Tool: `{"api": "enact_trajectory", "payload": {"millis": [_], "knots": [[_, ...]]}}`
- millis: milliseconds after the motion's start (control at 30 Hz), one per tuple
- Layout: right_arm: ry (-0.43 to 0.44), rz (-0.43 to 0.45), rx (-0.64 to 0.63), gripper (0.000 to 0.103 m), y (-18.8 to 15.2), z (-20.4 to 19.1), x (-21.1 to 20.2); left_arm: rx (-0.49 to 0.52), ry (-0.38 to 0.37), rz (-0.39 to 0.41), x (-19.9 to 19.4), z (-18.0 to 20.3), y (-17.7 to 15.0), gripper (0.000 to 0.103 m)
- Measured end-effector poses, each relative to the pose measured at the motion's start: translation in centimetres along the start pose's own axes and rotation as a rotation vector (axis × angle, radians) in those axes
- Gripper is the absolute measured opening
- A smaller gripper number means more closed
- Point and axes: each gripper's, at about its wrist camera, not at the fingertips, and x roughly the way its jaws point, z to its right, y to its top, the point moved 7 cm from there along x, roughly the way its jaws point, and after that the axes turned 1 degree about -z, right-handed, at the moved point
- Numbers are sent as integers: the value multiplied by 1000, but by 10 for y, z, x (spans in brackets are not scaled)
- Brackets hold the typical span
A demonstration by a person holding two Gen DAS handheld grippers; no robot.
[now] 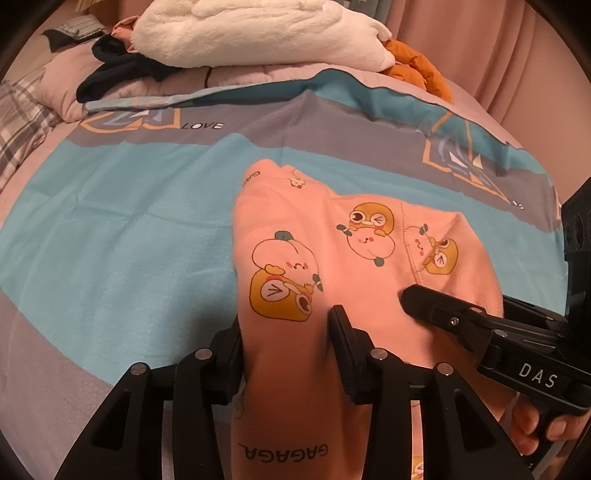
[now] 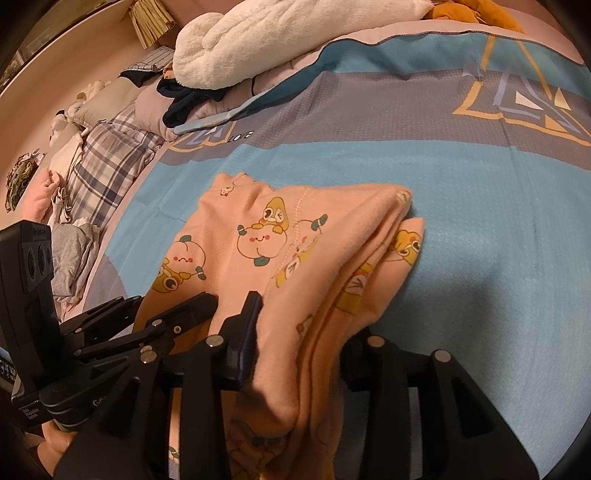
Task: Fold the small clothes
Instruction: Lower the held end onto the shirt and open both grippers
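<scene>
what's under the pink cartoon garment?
The pink cartoon garment lies folded on the blue-and-grey bedsheet; in the right wrist view a lower layer of it pokes out on its right side. Anything else beneath is covered.

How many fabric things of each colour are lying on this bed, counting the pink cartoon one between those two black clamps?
Pink: 1, the pink cartoon garment
White: 1, the fluffy white blanket
Orange: 1, the crumpled orange cloth
Dark navy: 1, the dark garment
Grey: 1, the grey garment
Total: 5
</scene>
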Motion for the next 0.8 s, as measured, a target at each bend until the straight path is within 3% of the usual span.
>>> {"api": "enact_trajectory", "payload": {"millis": [333,500,600,800], "knots": [[-22,2,9,49,0,4,0,1,40,4,0,-4,1,57],[-45,5,4,53,0,6,-1,2,51,4,0,-5,0,59],[-55,5,0,54,0,5,-1,-3,81,5,0,-8,0,71],[-60,7,1,54,0,4,-2,-18,69,0,0,-12,-1,71]]}}
